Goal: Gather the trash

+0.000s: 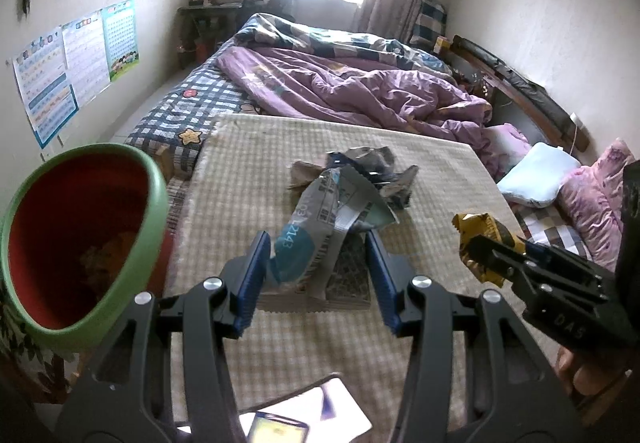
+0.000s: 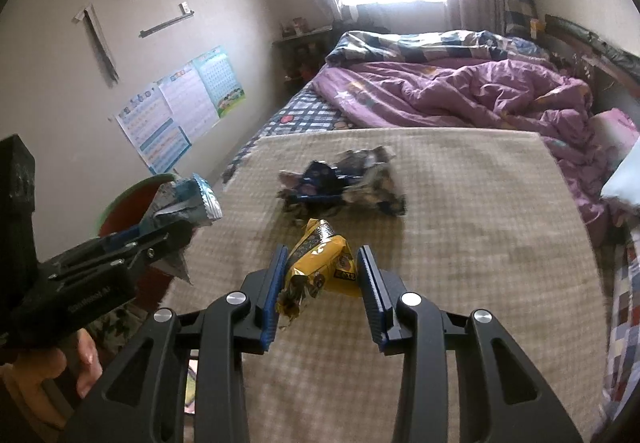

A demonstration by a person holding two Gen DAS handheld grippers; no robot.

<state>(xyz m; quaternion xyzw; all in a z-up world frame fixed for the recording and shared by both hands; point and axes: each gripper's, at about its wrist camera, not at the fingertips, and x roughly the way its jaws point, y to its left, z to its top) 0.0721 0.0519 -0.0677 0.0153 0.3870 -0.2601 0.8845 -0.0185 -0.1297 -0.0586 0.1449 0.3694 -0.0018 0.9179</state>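
My left gripper (image 1: 318, 243) holds a grey-and-teal wrapper (image 1: 316, 227) between its blue pads, above the beige checked mat (image 1: 248, 179); it also shows in the right wrist view (image 2: 188, 203), lifted near the bin. My right gripper (image 2: 322, 263) is shut on a yellow wrapper (image 2: 320, 263), also seen in the left wrist view (image 1: 480, 231). A dark crumpled wrapper (image 2: 344, 179) lies on the mat farther off. A green-rimmed red bin (image 1: 80, 235) stands at the left edge.
A bed with a purple quilt (image 1: 360, 83) lies beyond the mat. Pink and blue pillows (image 1: 560, 179) sit at the right. Posters (image 1: 72, 63) hang on the left wall. A white card (image 1: 320, 411) lies near the mat's front edge.
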